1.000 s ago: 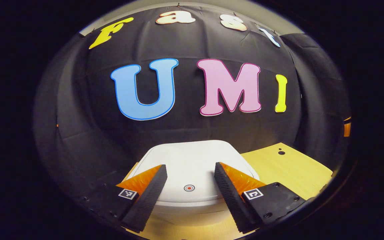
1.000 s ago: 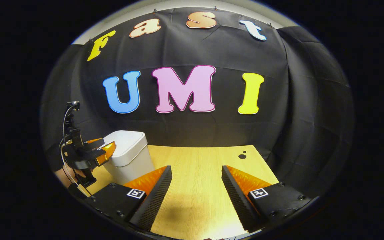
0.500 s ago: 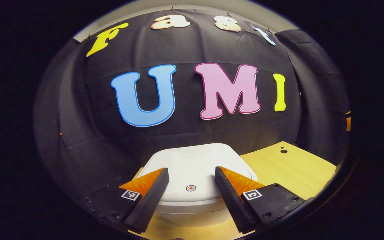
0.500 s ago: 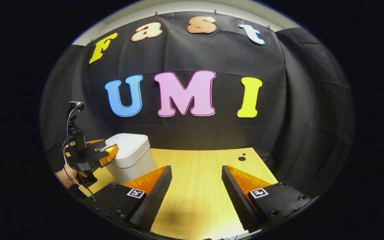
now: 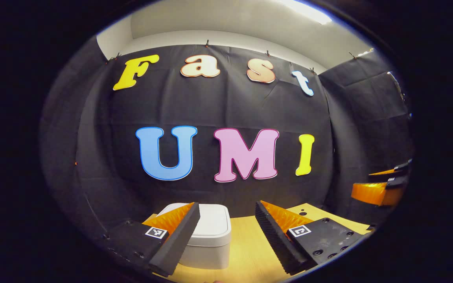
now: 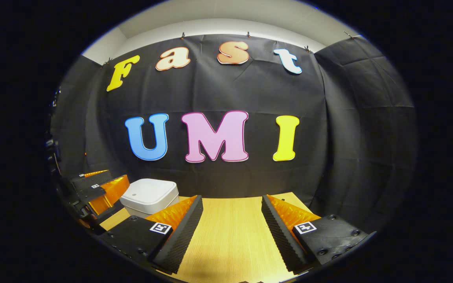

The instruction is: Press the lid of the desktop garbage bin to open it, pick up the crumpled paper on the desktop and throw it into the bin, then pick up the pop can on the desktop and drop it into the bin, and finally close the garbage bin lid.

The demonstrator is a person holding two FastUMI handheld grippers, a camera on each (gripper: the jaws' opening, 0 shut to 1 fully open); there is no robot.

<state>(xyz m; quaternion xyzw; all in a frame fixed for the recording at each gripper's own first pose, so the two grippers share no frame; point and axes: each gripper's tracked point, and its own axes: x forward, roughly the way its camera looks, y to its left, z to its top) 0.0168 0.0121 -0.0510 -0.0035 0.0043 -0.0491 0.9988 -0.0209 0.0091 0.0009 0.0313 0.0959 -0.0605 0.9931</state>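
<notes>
While lid shut, both grippers open-jawed.

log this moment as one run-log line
bin: lid shut | left gripper: open, clear of bin | right gripper: open over table | holding: nothing

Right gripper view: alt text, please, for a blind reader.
The right gripper, open and holding nothing, hangs over a bare wooden desktop. At left stands a white garbage bin with its lid shut, the left gripper beside it.
</notes>
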